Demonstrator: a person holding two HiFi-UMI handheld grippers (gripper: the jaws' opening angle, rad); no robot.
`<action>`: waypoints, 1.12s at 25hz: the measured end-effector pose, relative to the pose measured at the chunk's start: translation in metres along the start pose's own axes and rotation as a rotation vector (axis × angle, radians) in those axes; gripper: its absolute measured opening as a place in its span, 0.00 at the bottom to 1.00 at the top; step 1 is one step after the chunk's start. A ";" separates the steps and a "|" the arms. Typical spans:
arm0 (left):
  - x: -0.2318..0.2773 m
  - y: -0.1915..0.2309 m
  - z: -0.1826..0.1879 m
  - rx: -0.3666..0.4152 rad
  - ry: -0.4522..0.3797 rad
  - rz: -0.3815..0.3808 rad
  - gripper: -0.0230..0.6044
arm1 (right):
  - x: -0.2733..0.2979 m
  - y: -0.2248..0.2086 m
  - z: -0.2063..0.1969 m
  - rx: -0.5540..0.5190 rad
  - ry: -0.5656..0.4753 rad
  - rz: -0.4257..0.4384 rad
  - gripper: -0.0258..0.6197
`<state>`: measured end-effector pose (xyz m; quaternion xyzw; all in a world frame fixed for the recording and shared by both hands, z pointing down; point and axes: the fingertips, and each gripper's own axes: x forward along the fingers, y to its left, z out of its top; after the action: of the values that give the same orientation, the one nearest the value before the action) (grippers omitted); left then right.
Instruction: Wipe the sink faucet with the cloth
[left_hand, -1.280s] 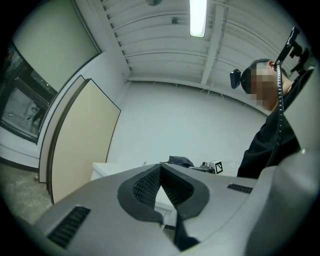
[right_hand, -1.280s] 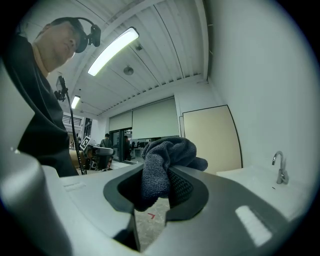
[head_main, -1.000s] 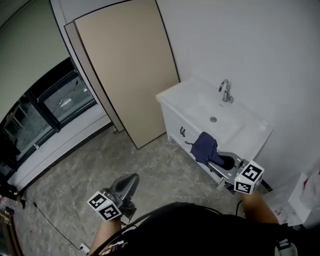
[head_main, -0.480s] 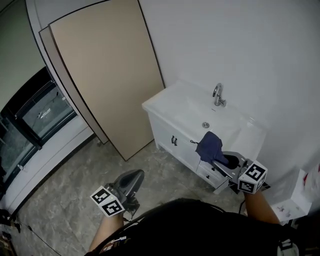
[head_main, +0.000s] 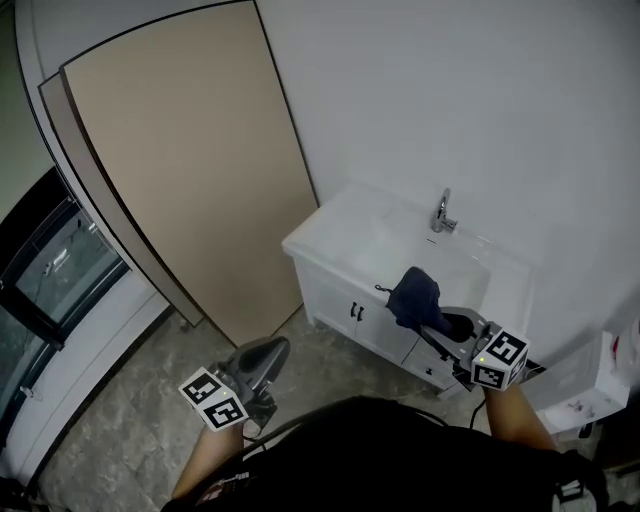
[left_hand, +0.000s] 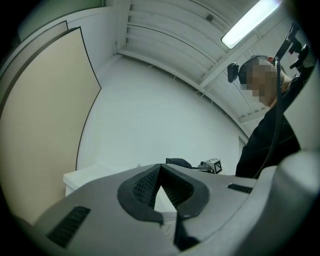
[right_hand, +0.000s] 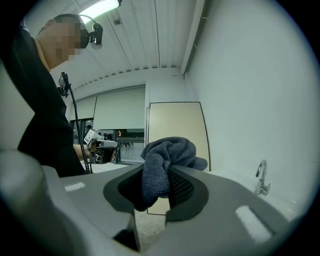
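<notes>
The right gripper (head_main: 432, 320) points level, fingers pinching the cloth (head_main: 413, 293); the left gripper (head_main: 272, 348) points level, fingers pressed together.

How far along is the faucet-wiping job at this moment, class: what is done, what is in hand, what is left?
Done: the cloth is picked up, clamped in the right gripper. In hand: it hangs in front of the sink, apart from the faucet. Left: all the wiping. The left gripper is shut and empty.
</notes>
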<state>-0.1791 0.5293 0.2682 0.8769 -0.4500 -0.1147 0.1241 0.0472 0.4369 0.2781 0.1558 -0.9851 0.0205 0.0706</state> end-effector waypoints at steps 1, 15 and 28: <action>0.000 0.011 0.001 -0.006 0.002 -0.005 0.04 | 0.009 -0.001 -0.001 0.000 0.010 -0.005 0.18; 0.035 0.122 0.001 -0.056 0.008 0.095 0.04 | 0.114 -0.089 -0.012 0.028 0.034 0.071 0.18; 0.265 0.166 0.014 -0.064 0.071 0.081 0.04 | 0.120 -0.307 -0.012 0.056 -0.019 0.114 0.18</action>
<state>-0.1596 0.2173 0.2846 0.8571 -0.4766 -0.0927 0.1724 0.0311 0.1090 0.3126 0.1016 -0.9920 0.0507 0.0556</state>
